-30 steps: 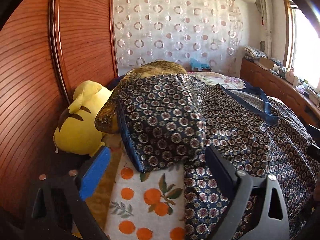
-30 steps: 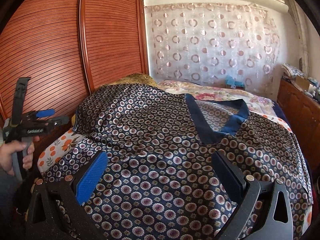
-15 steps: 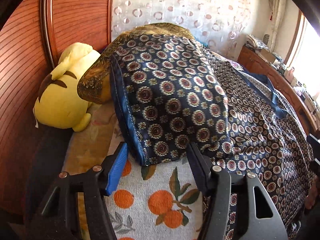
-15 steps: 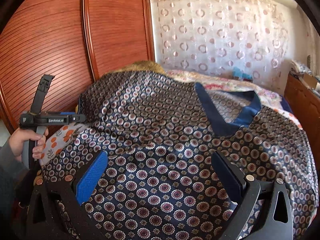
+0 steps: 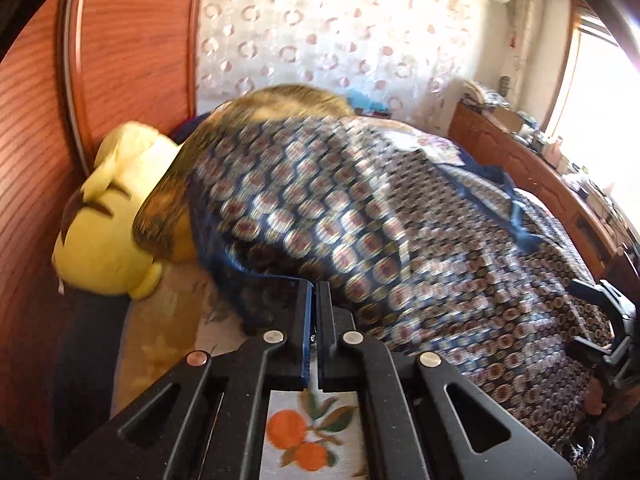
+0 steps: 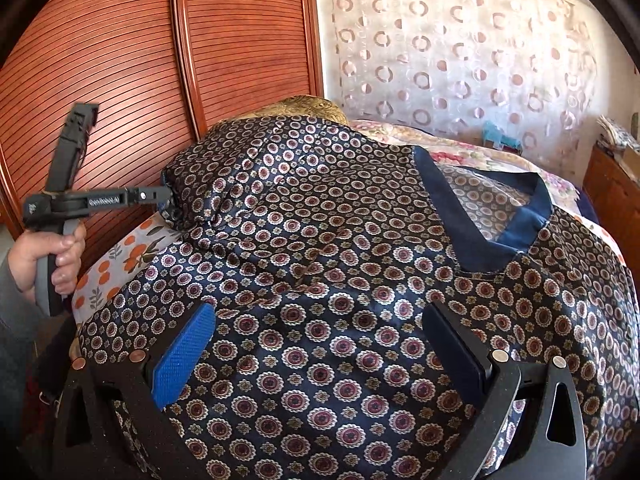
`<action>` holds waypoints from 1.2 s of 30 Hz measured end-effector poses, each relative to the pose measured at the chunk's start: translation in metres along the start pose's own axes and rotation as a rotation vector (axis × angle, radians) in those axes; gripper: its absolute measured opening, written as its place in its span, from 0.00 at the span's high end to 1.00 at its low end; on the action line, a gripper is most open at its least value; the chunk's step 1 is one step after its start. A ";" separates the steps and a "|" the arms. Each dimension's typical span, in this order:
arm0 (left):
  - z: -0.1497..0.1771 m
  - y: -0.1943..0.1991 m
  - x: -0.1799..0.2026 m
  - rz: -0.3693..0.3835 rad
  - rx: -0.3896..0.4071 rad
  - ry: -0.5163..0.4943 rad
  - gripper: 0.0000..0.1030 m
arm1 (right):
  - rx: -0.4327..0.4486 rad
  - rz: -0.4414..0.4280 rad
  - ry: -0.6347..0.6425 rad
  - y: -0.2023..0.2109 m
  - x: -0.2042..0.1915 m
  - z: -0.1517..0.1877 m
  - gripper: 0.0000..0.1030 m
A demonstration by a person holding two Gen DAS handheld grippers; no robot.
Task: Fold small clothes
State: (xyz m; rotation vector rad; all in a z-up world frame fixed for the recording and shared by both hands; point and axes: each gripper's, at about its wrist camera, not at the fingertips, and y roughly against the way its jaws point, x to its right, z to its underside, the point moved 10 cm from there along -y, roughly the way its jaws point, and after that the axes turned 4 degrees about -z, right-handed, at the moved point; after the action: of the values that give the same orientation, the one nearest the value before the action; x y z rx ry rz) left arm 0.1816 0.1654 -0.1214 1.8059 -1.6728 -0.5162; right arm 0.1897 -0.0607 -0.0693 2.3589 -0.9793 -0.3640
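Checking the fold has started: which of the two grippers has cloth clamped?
The left gripper: shut on the sleeve edge of the navy circle-patterned satin shirt. The right gripper stands open above it.

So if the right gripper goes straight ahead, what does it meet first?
Probably the shirt: the open right gripper hovers close above the patterned cloth, pointing down toward it. Depth is hard to judge.

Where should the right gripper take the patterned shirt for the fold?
Probably the near hem of the shirt, coming in low from the front. The right gripper is open over flat cloth; an edge pinches easier. The left gripper already pinches the sleeve cuff.
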 end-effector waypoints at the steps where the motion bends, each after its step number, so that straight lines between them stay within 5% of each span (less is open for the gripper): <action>1: -0.005 0.002 0.000 -0.002 0.008 -0.003 0.98 | -0.001 0.000 -0.004 0.000 0.002 0.001 0.00; 6: -0.023 0.012 0.020 0.045 0.026 -0.045 0.98 | 0.008 0.012 -0.028 0.006 0.012 0.002 0.00; 13: -0.035 0.012 0.141 0.224 -0.002 -0.216 0.98 | 0.051 0.060 -0.078 0.029 0.040 0.003 0.00; 18: -0.022 0.020 0.188 0.246 -0.002 -0.290 0.98 | 0.062 0.097 -0.128 0.045 0.062 0.013 0.00; 22: -0.012 0.031 0.176 0.171 0.009 -0.320 0.94 | 0.060 0.113 -0.136 0.048 0.067 0.020 0.00; 24: -0.009 0.032 0.161 0.143 0.012 -0.314 0.56 | 0.061 0.111 -0.142 0.051 0.070 0.019 0.00; 27: 0.000 0.028 0.129 0.111 0.000 -0.283 0.28 | 0.060 0.101 -0.144 0.047 0.066 0.014 0.00; 36: 0.044 -0.006 0.053 0.012 -0.118 -0.184 0.25 | 0.030 0.016 -0.025 0.016 0.035 -0.023 0.04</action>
State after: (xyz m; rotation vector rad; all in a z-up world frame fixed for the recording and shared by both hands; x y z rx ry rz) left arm 0.1638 0.1060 -0.1511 1.7056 -1.7338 -0.7793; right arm 0.2148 -0.0859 -0.0424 2.3778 -1.0214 -0.3760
